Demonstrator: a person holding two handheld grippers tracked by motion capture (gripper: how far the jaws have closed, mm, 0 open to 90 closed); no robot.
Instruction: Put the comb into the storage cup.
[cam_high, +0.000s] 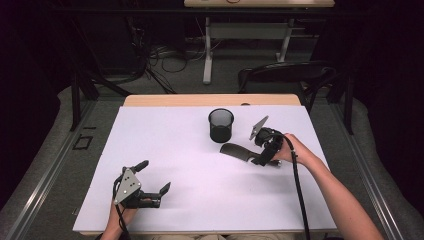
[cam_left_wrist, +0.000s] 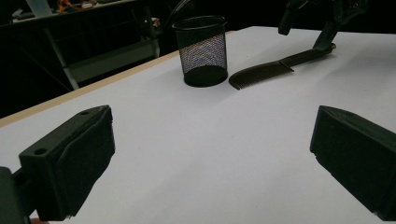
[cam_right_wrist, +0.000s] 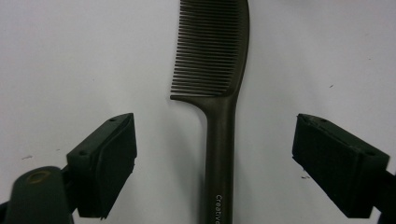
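Black two-fingered grippers (cam_high: 152, 177) (cam_high: 260, 150), grey three-cornered top plates, trailing black cables, bare forearms

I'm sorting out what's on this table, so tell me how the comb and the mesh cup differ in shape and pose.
The comb lies flat on the white table; the mesh cup stands upright with its mouth open. The comb is long and thin, with teeth along one edge and a plain handle; the cup is a round, see-through wire mesh. The comb's handle lies between the open jaws of the right gripper; the cup stands free. Both are dark.
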